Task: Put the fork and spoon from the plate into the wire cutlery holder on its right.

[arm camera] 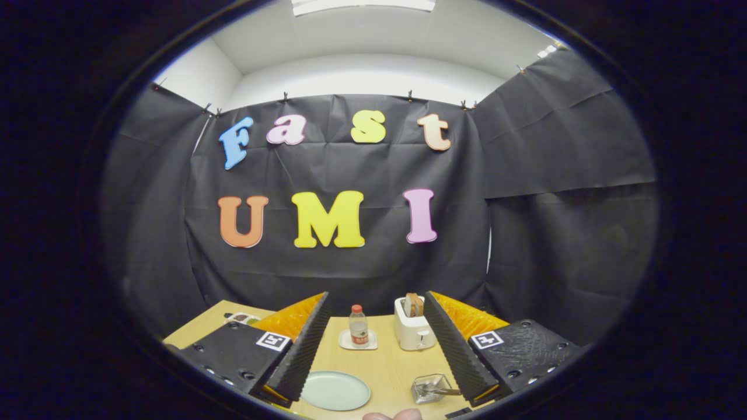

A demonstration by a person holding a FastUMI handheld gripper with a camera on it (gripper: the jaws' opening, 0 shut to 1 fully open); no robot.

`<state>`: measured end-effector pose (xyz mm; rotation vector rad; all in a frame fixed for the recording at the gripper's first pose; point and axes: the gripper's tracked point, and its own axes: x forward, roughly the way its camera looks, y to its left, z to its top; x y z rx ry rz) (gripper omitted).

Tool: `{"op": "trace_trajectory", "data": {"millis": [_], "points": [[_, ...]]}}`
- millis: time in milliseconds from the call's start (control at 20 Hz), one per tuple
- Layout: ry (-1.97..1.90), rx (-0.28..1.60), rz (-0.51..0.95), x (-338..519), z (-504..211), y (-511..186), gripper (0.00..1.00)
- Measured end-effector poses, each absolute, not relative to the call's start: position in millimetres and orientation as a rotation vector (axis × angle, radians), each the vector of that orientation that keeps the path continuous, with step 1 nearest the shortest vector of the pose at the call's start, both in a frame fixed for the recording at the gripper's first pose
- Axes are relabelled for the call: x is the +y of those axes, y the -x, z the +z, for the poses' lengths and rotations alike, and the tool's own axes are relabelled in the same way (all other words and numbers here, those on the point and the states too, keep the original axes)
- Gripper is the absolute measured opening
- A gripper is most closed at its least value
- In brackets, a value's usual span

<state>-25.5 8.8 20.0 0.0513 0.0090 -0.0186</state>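
Between parted claw fingers, bottle, toaster.

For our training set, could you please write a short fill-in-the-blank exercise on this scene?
1. The claw is ____, holding nothing.
2. The plate lies ____ of the wire cutlery holder.
3. The bottle stands on a ____.
4. Bread sticks up out of the ____.

Missing words: open; left; coaster; toaster
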Motion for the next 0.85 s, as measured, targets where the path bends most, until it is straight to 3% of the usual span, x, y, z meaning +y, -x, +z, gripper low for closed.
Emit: {"op": "trace_trajectory", "data": {"millis": [850], "points": [[-0.089,0.016,-0.062,1,18,16,0.96]]}}
